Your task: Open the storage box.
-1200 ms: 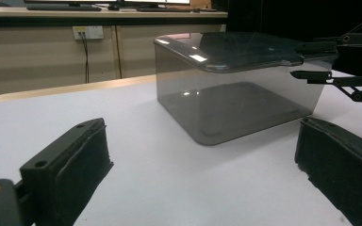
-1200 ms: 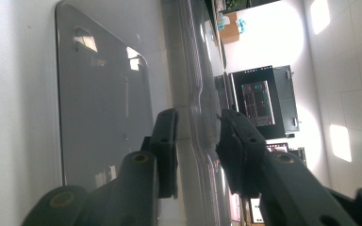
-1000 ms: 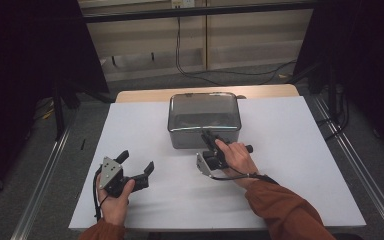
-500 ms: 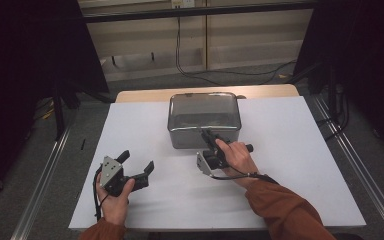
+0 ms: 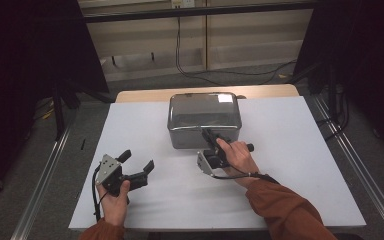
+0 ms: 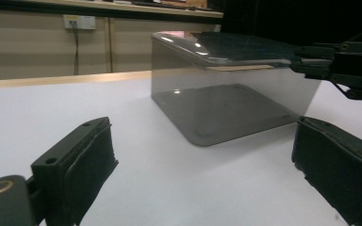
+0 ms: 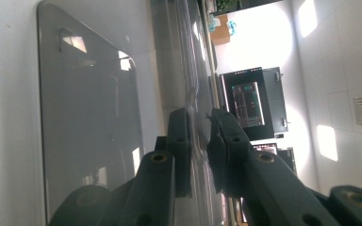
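Note:
A shiny metal box [image 5: 203, 112] with a flat lid stands at the back middle of the white table [image 5: 290, 150]. My right gripper [image 5: 208, 135] is turned on its side at the box's front edge. In the right gripper view its jaws [image 7: 200, 127] are shut on the thin rim of the lid. The left gripper view shows the box [image 6: 226, 94] from the side, with that other gripper clamped on the lid edge [image 6: 264, 60] at the right. My left gripper [image 5: 137, 160] is held at the front left, apart from the box, open with nothing between its pads [image 6: 92, 160].
A strip of wooden tabletop [image 5: 145, 95] shows behind the white surface. Metal rails [image 5: 45, 180] run along the floor on both sides. Cables [image 5: 220, 72] lie on the floor beyond the table, before a pale wall.

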Tool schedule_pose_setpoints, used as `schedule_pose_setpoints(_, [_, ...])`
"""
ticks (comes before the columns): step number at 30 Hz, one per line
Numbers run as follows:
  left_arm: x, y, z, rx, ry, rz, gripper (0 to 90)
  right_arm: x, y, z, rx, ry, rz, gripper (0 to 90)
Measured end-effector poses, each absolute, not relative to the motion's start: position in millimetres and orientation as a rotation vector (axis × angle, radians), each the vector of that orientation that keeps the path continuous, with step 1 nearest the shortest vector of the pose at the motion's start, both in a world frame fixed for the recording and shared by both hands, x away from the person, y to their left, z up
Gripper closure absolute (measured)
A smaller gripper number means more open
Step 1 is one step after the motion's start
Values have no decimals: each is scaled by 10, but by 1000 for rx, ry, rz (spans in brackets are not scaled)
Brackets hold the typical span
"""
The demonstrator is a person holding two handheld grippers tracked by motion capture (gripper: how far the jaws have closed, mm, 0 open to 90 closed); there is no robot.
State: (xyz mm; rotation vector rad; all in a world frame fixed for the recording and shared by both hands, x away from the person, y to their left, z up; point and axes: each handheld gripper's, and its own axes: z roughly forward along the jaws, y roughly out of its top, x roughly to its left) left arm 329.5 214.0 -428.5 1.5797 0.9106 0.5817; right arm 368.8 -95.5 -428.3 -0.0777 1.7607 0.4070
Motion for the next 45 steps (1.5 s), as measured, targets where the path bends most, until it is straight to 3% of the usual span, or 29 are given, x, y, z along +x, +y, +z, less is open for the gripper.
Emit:
schedule_pose_setpoints(20, [3478,2004,-4222,1604,832,558,23,3712,-960,-4178,-74,1746,425,794])
schedule_pose_setpoints(45, [4001,1765,-4141,1628,789,606,43,3735,-951,-4088,-75,1726,431,803])
